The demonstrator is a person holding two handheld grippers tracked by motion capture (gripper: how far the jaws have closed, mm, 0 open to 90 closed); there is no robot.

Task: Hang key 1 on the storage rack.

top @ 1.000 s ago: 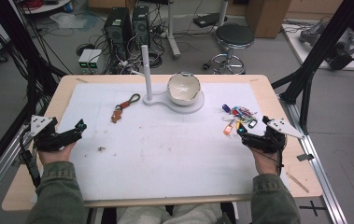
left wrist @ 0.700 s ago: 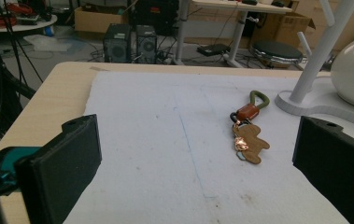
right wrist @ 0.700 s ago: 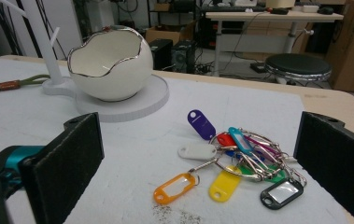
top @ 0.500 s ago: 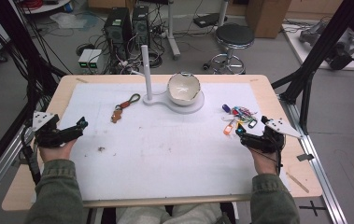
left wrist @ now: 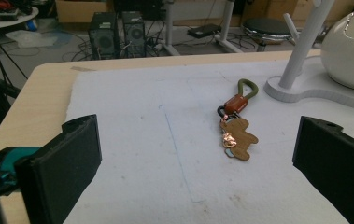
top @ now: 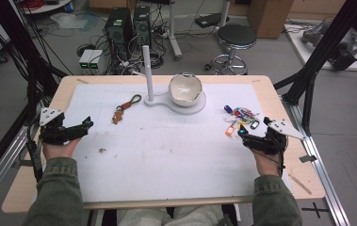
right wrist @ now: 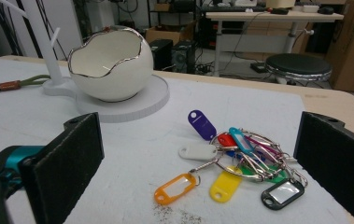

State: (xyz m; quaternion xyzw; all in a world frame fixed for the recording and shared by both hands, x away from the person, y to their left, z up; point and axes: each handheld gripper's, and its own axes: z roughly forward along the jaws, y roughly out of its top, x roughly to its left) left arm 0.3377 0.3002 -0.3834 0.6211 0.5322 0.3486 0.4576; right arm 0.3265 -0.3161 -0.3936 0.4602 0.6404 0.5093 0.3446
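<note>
both my grippers rested near the desk's (top: 284, 99) side edges, so i judged this the approach step, with nothing picked up yet. my left gripper (top: 75, 130) had its fingers (left wrist: 62, 163) spread wide and released, aimed across the white mat (top: 166, 155) at the brown leather keychain with an olive-green loop and a small copper charm (left wrist: 236, 122), which lay flat and well apart from me, near the base of the white stand with an upright peg (top: 147, 75). my right gripper (top: 247, 139) was likewise released, fingers (right wrist: 67, 161) wide apart, with the bunch of coloured plastic key tags on metal rings (right wrist: 240, 163) lying just ahead between them; the orange tag (right wrist: 175, 187) sat closest. neither thing was touched. the white egg-shaped ceramic bowl with a jagged silver rim (top: 185, 88) sat on the stand's round plate, empty as far as i could tell. the next move, i reckoned, called for pushing the right gripper forward and down until its fingers straddled the rings, then closing on the bundle rather than a single loose tag, which could slip.
</note>
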